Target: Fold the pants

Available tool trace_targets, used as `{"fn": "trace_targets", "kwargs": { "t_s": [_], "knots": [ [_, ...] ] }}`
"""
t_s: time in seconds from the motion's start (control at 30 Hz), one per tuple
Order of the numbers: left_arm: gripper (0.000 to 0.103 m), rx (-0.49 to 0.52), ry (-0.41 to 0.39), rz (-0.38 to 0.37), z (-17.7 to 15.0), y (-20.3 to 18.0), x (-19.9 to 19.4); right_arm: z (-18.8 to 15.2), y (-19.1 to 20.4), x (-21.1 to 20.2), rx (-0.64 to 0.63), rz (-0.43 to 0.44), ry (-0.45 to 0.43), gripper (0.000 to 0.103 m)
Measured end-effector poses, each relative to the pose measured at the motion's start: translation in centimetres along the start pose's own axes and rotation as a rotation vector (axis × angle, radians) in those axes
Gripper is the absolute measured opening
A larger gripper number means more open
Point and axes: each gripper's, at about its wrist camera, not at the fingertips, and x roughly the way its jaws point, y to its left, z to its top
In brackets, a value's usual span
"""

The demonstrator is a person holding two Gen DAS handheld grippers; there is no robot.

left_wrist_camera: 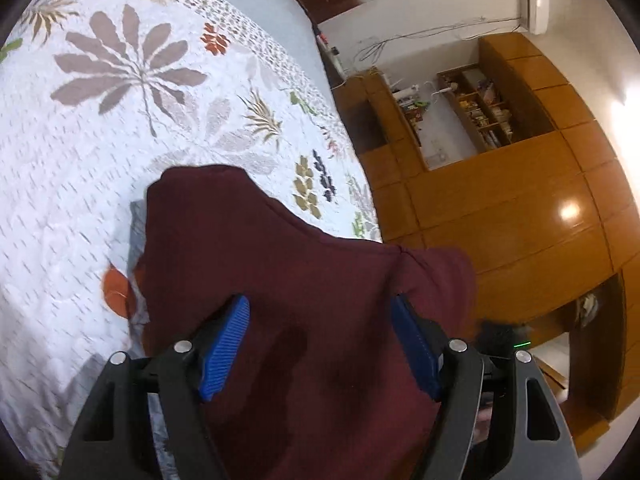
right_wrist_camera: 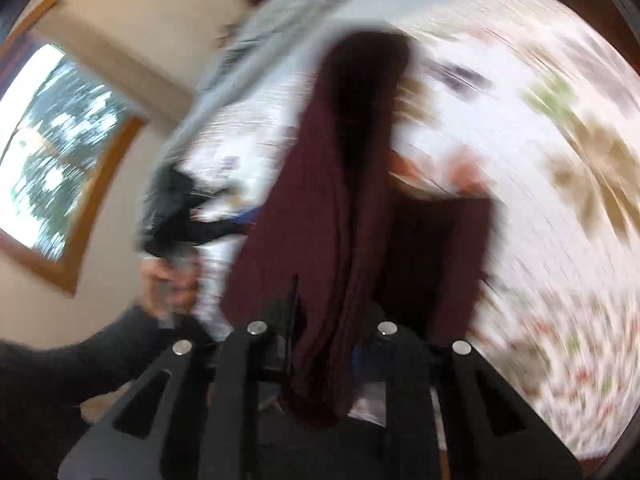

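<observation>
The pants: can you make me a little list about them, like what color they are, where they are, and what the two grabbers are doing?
item: pants
color: dark maroon
place: over a flowery bedspread
left gripper: jaws spread wide, cloth between them, not pinched
right gripper: jaws closed on a bunched part of the pants, which hang lifted
right view: very blurry
also seen: wooden wardrobe

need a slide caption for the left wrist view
Left gripper, jaws open, over maroon pants on a floral bedspread, wooden wardrobe behind.
</observation>
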Motion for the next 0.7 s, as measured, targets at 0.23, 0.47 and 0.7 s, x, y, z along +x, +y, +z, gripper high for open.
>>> {"fn": "trace_targets", "kwargs": {
  "t_s": [0.23,0.47,0.7],
  "knots": [
    [0.074,0.067,-0.018,0.085,-0.8,-2.3,0.0,-2.6,-4.2,-0.3,0.189,0.041,-0.147,0.059],
    [0.075,0.2,-0.021,-0.077,-5.6,-8.1,-0.7,2.9,-0.1,-4.1,0.085,-0.016,-0.301,0.058],
    [0.074,0.222,0.123,-0.063,-11.3,-6.6,3.8,3.7,-1.4,2.4,0.142,0.059,-0.147,0.039]
  ]
}}
